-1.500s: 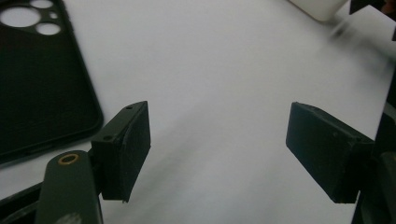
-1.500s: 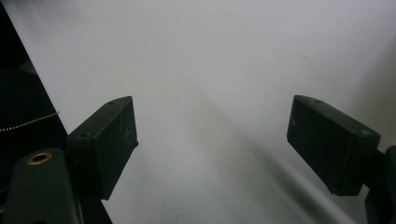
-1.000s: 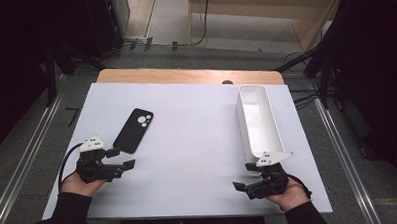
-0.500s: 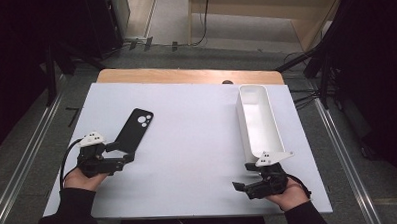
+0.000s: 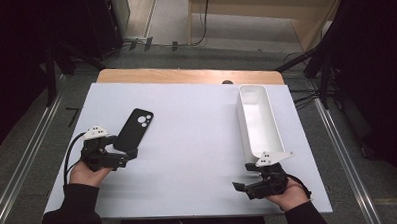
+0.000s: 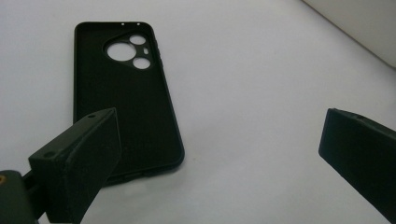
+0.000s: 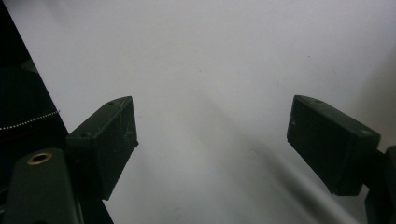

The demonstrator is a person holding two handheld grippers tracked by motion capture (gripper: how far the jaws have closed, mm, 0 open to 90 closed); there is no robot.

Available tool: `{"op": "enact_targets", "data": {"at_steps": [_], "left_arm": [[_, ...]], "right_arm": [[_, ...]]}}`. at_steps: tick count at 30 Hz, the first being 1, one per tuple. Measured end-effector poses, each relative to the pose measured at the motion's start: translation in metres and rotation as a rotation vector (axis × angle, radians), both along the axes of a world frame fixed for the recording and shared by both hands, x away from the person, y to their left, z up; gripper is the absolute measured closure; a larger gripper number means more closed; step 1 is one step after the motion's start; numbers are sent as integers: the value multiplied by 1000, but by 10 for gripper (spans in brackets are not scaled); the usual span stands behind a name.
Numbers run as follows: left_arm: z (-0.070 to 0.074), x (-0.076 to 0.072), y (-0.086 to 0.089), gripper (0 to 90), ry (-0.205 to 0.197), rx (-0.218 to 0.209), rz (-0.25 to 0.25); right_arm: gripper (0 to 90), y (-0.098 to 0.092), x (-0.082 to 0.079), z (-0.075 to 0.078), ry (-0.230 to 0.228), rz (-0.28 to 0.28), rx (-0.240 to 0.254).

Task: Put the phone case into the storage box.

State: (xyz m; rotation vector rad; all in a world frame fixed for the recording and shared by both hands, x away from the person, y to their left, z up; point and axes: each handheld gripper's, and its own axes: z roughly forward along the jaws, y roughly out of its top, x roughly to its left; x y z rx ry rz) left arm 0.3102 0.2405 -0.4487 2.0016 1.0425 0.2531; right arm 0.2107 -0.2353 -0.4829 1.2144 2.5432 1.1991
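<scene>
On the left half of the white desk lies a black phone case, flat and inner side up, its camera cut-outs at the far end and its near end pointing toward the person's left hand. The left hand-held gripper sits just at that near end; its jaws have just been opening and now stand wide apart, with nothing pressed between them. In the left gripper view the phone case runs away from the camera, and one jaw hangs over its near corner while the other is well off to the side above bare desk. I cannot tell whether that jaw touches the case.

At the near right corner, the right hand-held gripper rests low in the person's right hand, jaws apart and empty, pointing left across the desk. Its own view looks over plain white surface. Just beyond it stands a long white tray, running away toward the far edge, well apart from the case.
</scene>
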Motion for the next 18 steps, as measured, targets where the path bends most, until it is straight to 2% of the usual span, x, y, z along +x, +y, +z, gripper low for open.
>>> {"op": "enact_targets", "data": {"at_steps": [4,8,11,14,16,18], "left_arm": [[1,9,0,3,7,19,11],[4,19,0,3,-16,18,40],[6,26,-1,3,-15,16,53],[5,34,-1,9,-8,38,55],[5,37,-2,19,0,21,62],[5,41,-5,19,-6,35,64]], "right_arm": [[145,0,0,0,1,2,-1],[145,1,0,0,5,2,-2],[145,0,0,0,6,3,-1],[145,0,0,0,5,3,-2],[145,0,0,-1,4,3,-3],[145,1,0,-1,7,2,-2]]}}
